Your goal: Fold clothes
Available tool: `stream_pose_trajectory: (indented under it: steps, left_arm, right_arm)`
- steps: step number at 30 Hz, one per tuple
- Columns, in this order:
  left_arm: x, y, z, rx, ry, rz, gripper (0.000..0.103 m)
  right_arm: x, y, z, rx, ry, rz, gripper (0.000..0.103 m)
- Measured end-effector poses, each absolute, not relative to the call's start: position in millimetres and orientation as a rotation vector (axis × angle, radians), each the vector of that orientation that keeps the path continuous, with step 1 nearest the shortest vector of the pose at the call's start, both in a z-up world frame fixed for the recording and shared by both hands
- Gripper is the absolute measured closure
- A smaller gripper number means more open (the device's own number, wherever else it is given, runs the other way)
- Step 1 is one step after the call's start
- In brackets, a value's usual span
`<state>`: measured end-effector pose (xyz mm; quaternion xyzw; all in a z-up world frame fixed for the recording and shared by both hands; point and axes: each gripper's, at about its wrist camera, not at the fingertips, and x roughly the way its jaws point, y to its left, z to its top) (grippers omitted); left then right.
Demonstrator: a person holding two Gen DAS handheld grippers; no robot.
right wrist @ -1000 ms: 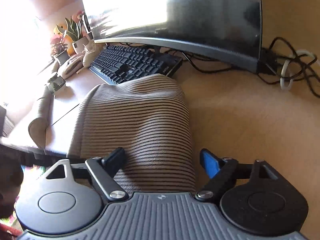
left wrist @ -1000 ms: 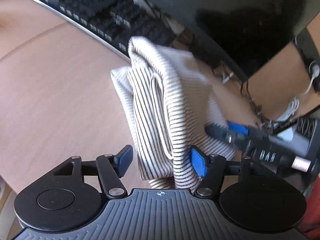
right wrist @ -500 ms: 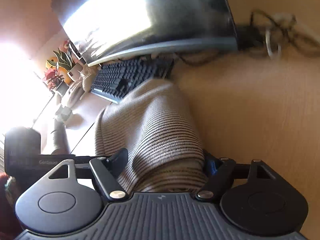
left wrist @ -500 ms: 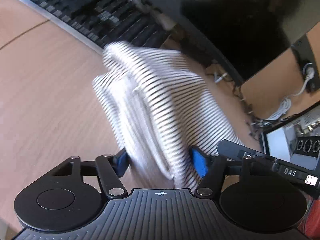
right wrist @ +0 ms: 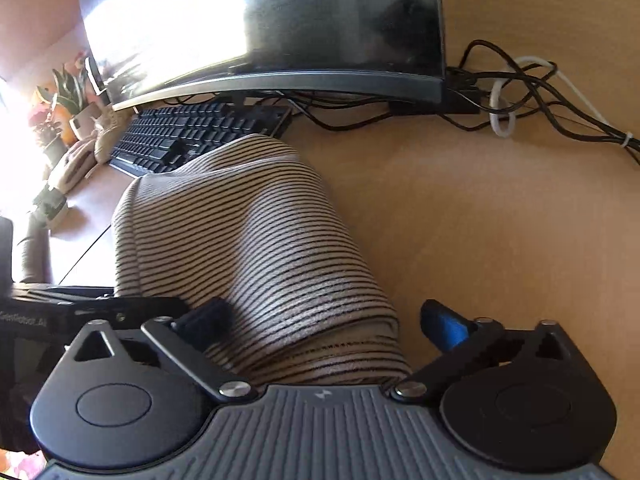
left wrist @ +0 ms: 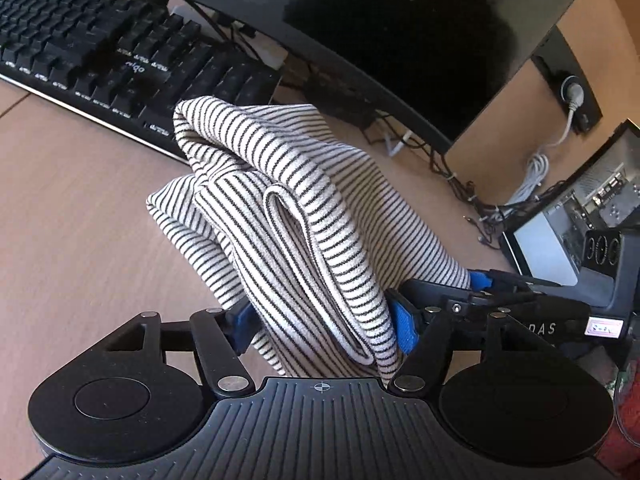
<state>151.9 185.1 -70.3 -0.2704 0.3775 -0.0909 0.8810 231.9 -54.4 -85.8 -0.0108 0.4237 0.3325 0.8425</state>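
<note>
Left wrist view: I read my left gripper [left wrist: 324, 330] with both fingers clamped on one striped garment [left wrist: 288, 216], cream with thin dark stripes, bunched in folds and raised off the bench [left wrist: 80, 220]. My right gripper [right wrist: 324, 326] has fingers apart, with that cloth lying between them; its lower edge is hidden. One keyboard [right wrist: 192, 136] and one monitor [right wrist: 280, 24] sit behind.
</note>
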Motion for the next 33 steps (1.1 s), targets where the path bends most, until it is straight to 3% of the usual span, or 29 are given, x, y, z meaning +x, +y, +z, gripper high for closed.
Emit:
stream_pose_trajectory:
  steps: [6, 13, 16, 21, 33]
  left_arm:
    - [132.5, 171.0, -60.6, -0.519, 0.749, -0.051, 0.023]
    - [78.7, 123.9, -40.5, -0.475, 0.653, 0.239, 0.022]
    - [52.9, 93.2, -38.1, -0.483, 0.642, 0.339, 0.008]
    - [20.4, 35.2, -46.9, -0.459, 0.624, 0.488, 0.0]
    - [13.4, -41.6, -70.5, -0.375, 0.632, 0.601, 0.0]
  right_arm:
    - [219.1, -65.7, -79.3, -0.038, 0.858, 0.752, 0.0]
    - [189.3, -112.5, -72.2, -0.093, 0.772, 0.851, 0.0]
    - [177.6, -131.4, -77.0, -0.096, 0.756, 0.888, 0.0]
    - [155.3, -161.3, -91.3, -0.16, 0.69, 0.91, 0.0]
    - [151.4, -196.0, -103.5, -0.177, 0.558, 0.917, 0.0]
